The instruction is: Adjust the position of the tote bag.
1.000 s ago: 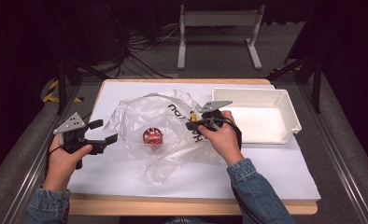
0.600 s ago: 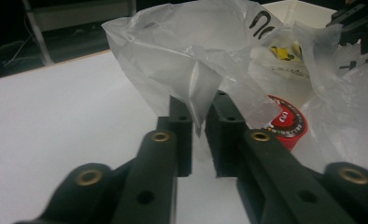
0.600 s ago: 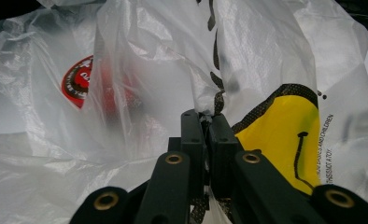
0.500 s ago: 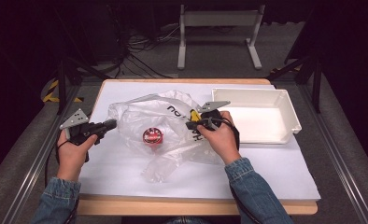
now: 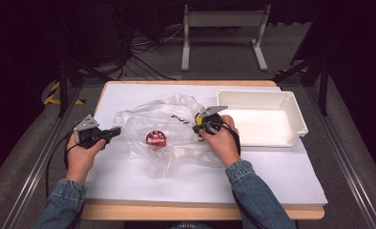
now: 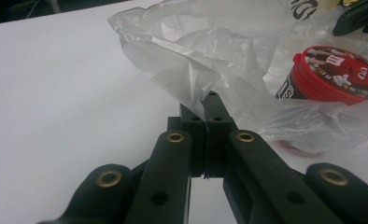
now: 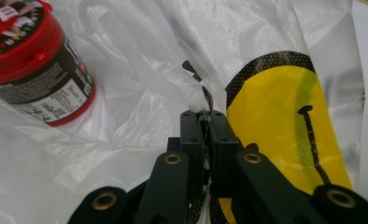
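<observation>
Our left gripper [image 5: 110, 132] has its jaws pressed together on the left edge of the clear plastic bag [image 5: 176, 131]; in the left gripper view [image 6: 205, 108] we see a fold of thin film caught between the two black jaws. Our right gripper [image 5: 198, 128] pinches the bag on its right side, and in the right gripper view [image 7: 203, 119] its jaws clamp the film just beside a yellow print with black lines. The bag lies crumpled near the middle of the white counter [image 5: 129, 176], between our two hands. Inside it we see a small tub with a red lid [image 5: 156, 139], dark-walled with a printed label, lying on the counter under the film between the two pinched spots. A white tray [image 5: 298, 117] sits on the counter to the right, just beyond our right hand [image 5: 222, 140].
</observation>
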`<state>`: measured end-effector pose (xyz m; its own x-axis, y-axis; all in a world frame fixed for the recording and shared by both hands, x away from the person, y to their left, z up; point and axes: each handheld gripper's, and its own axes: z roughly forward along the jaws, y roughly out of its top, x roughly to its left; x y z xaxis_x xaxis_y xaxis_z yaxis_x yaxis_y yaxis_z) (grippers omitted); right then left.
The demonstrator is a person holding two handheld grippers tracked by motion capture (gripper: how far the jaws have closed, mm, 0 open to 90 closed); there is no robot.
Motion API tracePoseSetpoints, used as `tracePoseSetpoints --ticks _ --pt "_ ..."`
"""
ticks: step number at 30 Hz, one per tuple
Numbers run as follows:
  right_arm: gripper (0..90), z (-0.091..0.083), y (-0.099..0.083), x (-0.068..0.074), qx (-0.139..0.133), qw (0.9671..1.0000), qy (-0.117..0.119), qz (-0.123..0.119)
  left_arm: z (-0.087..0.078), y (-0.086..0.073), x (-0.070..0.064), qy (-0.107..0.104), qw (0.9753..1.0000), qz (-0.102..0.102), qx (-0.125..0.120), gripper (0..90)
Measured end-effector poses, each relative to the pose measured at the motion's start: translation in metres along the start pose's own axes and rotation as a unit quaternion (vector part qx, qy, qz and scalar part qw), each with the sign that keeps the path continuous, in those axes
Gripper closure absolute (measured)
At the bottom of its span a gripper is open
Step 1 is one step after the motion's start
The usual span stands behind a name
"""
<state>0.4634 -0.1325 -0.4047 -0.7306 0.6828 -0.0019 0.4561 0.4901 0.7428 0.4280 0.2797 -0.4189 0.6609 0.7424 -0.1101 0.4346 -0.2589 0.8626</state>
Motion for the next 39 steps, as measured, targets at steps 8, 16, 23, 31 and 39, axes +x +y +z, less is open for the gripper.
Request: tracePoseSetpoints --ticks 8,16,23,31,39 --pt "86.1 0.006 -0.006 -0.001 0.025 0.9995 -0.019 -0.002 0.007 -0.008 0.003 0.007 0.9997 0.003 0.022 89.7" --pt "85.8 0.008 -0.005 0.003 0.060 0.9974 -0.036 -0.020 0.008 -0.012 0.007 0.008 0.9991 -0.004 0.040 89.7" --pt "85.6 0.011 -0.006 0.005 0.078 0.9957 -0.041 -0.031 0.008 -0.018 0.008 0.008 0.9983 -0.013 0.056 89.7" --pt "86.3 0.017 -0.005 0.009 0.104 0.9927 -0.037 -0.047 0.006 -0.023 0.010 0.007 0.9973 -0.016 0.072 89.7" --pt "66.5 0.009 -0.002 0.010 0.072 0.9967 -0.023 -0.031 0.005 -0.021 0.004 -0.015 0.9982 -0.016 0.056 77.0"
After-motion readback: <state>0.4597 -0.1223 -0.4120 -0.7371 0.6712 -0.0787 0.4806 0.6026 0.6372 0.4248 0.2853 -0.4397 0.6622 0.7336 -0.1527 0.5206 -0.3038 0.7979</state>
